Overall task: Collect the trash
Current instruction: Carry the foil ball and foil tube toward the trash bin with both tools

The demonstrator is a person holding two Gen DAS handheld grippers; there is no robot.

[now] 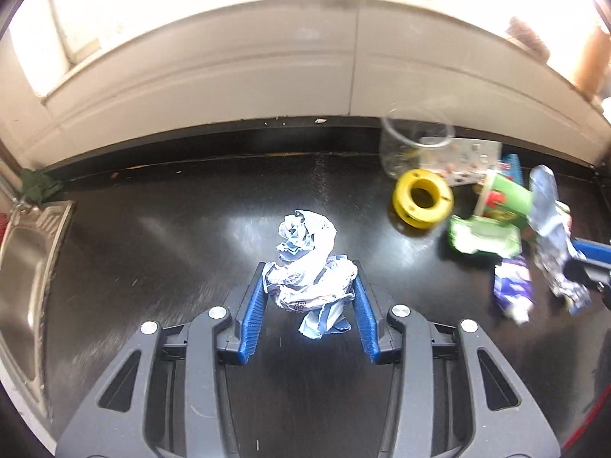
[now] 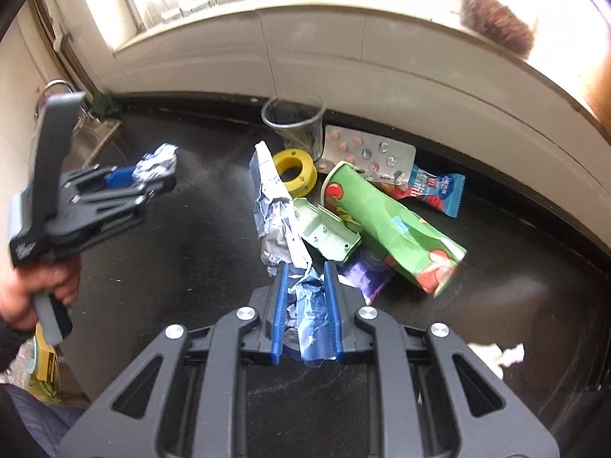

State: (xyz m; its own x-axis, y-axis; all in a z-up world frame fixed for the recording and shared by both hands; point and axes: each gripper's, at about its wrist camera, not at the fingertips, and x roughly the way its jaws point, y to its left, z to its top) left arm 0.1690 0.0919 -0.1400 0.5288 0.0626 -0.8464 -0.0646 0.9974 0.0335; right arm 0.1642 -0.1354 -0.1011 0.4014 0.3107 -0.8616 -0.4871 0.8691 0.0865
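My left gripper (image 1: 310,267) is shut on a crumpled white and blue paper wad (image 1: 309,282), held just above the black countertop (image 1: 172,248). The right wrist view shows that gripper (image 2: 152,179) from the side with the wad (image 2: 158,160) sticking out past its tips and a hand (image 2: 23,294) on its handle. My right gripper (image 2: 306,267) is shut on a long crumpled silver and blue wrapper (image 2: 273,210) at the near edge of a trash pile. In the left wrist view this wrapper (image 1: 550,221) hangs from the right gripper (image 1: 584,263) at the far right.
The pile holds a green paper cup (image 2: 385,225), a pale green plastic piece (image 2: 328,233), a purple wrapper (image 2: 366,276), a yellow spool (image 2: 294,171), a pill blister pack (image 2: 366,152), a red and blue snack wrapper (image 2: 435,191) and a clear cup (image 2: 294,122). A steel sink (image 1: 23,267) lies left.
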